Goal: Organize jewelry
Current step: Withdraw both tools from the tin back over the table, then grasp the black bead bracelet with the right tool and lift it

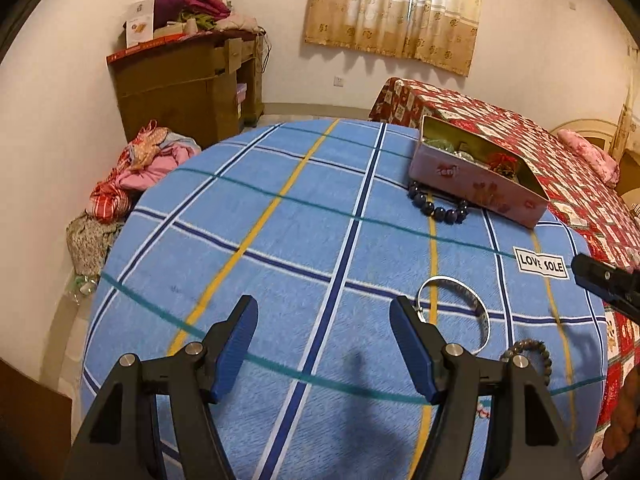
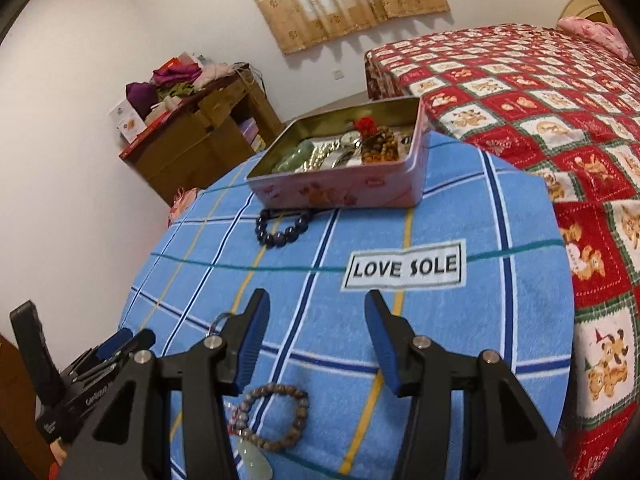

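Jaws on both grippers stand apart with nothing between the pads, only blue plaid cloth (image 2: pixel 440 208) showing in each gap. The left gripper (image 1: pixel 324 312) hovers over bare cloth, and its right-hand finger (image 1: pixel 412 344) overlaps the rim of a silver bangle (image 1: pixel 476 308) lying flat just beside it; whether they touch I cannot tell. The right gripper (image 2: pixel 316 308) hangs above the cloth with a brown bead bracelet (image 2: pixel 280 416) low between its finger bases, a pale pendant (image 2: pixel 254 460) lying against that bracelet.

Farther out, a dark blue bead bracelet (image 2: pixel 282 226) lies against the front wall of the pink tin (image 2: pixel 340 194), which sits open near the cloth's far edge and already holds green, red and amber pieces.

Risks, as I judge them: the bangle is thin, flat and smooth, so pads closing from above could skate over it or snap it sideways across the cloth. Soft bedding gives under pressure, which may bury the rim and spoil the bite. The brown bracelet and pendant lie tangled together, so lifting one could drag the other off. Reaching for the blue beads might nudge the tin, which sits close to the edge. The two grippers also work near each other and could collide.
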`<act>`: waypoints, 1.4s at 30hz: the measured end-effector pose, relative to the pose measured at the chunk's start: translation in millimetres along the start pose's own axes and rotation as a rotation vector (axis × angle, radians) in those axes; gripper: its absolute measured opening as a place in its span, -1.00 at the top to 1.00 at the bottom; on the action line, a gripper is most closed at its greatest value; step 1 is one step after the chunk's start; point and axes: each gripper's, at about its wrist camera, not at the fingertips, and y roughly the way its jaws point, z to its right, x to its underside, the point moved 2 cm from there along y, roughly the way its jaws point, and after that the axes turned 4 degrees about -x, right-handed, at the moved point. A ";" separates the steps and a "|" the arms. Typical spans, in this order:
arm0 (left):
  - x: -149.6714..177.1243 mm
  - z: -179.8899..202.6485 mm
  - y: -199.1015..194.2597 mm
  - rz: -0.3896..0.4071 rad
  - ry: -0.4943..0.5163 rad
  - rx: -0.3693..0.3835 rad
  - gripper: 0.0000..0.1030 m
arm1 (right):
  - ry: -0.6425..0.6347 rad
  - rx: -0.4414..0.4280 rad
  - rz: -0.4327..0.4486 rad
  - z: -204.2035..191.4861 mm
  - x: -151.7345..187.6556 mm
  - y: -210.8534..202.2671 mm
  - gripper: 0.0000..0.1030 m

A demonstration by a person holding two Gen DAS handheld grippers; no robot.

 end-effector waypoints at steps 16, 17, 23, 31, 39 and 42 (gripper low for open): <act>10.3 8.0 2.1 -0.022 0.017 0.067 -0.33 | -0.058 -0.019 -0.068 -3.9 15.8 1.9 0.24; 10.4 8.2 3.2 -0.024 0.020 0.065 -0.33 | -0.078 -0.017 -0.071 -6.9 13.5 3.7 0.23; 8.7 4.0 7.0 -0.042 -0.004 0.075 -0.33 | -0.254 -0.005 -0.069 -33.3 -22.7 32.8 0.22; 8.0 -5.9 13.0 -0.053 -0.027 0.063 -0.33 | -0.455 -0.060 -0.194 -68.7 -59.0 125.4 0.22; 7.6 -13.6 19.1 -0.070 -0.054 0.075 -0.33 | -0.503 0.033 -0.320 -62.9 -55.1 173.1 0.48; 8.9 -12.8 23.3 -0.083 -0.062 0.082 -0.33 | -0.395 -0.030 -0.353 -50.9 -60.6 164.2 0.67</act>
